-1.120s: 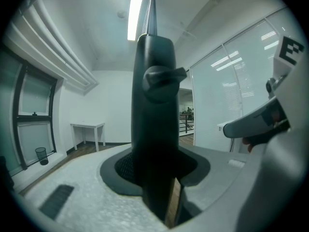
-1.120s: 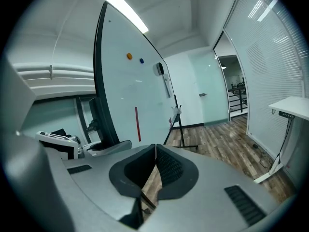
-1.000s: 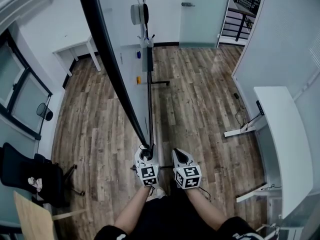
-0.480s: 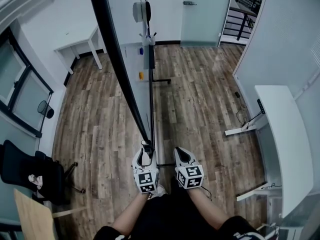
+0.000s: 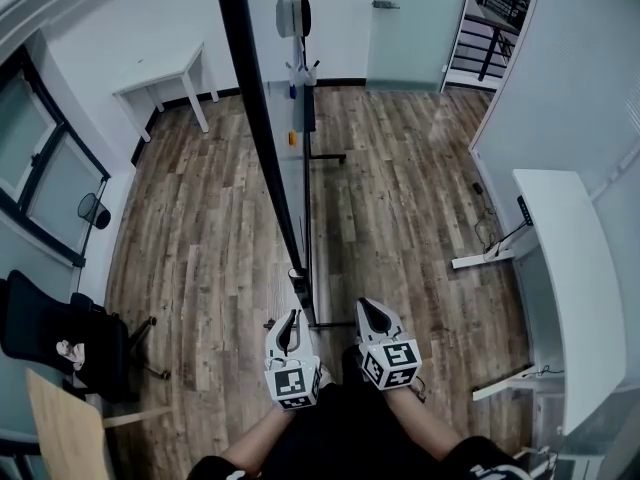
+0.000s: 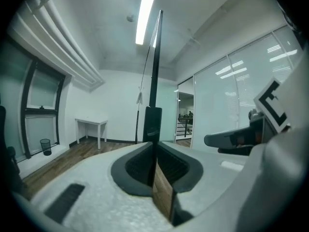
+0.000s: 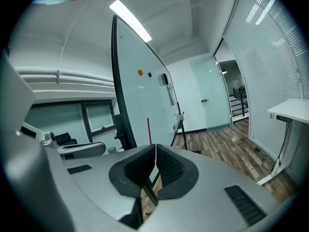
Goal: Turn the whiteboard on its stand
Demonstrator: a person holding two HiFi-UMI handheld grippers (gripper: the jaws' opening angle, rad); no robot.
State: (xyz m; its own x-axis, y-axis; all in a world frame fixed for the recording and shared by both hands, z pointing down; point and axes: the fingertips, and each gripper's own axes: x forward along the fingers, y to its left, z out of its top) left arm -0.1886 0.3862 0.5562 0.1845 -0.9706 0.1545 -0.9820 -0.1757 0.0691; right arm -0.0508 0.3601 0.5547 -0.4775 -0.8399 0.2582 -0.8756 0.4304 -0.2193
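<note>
here the whiteboard (image 5: 262,128) stood edge-on in mid-room, running from near to far, its near lower corner just beyond both grippers. the left gripper (image 5: 290,326) had its jaws closing, almost together, with nothing between them. the right gripper (image 5: 370,313) had its jaws together and empty. neither touched the board. it looked large, stiff and fairly heavy, likely pivoting on its stand (image 5: 303,290). the glossy face would be slippery, so the black frame edge at the near end seemed the best hold, pushed slowly lest the stand shift.
</note>
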